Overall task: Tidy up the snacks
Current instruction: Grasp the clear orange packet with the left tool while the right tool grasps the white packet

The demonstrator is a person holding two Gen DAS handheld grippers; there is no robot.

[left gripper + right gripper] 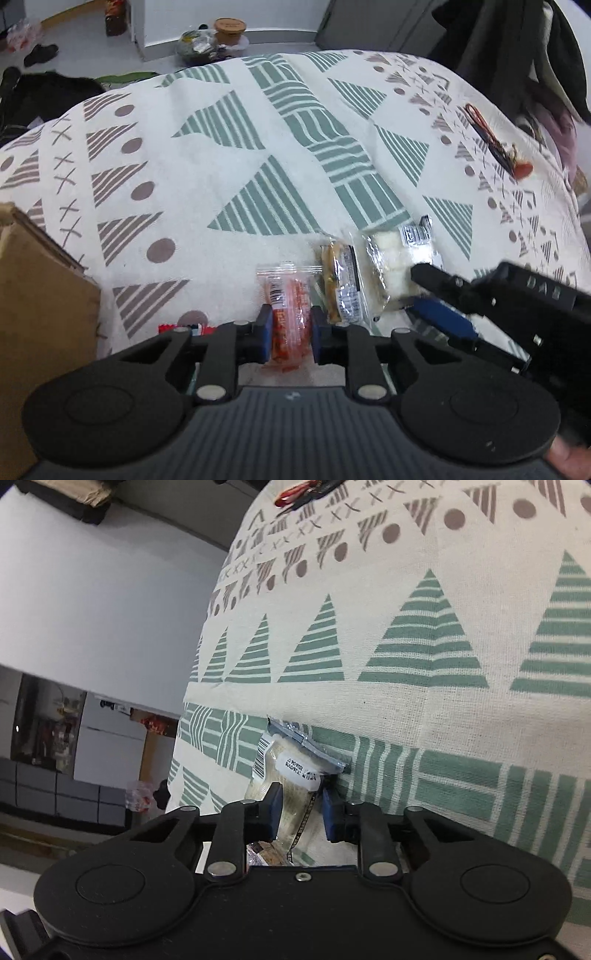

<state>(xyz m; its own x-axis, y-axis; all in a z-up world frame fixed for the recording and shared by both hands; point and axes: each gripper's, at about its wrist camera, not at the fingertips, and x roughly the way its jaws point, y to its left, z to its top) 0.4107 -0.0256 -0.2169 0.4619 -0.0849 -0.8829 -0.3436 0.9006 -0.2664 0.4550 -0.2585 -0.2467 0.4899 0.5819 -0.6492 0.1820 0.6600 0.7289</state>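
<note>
Presently, operator, findings near to far:
Left gripper: your blue pads are clamped on the red pack, which lies on the cloth.
Right gripper: your pads sit against the pale pack, gripping it.
Middle pack: flat between those two.
Box: at the left edge.
Red cord: far right, well apart.

Home: patterned tablecloth, shoes on floor.

Two close wrist views, tablecloth shared
</note>
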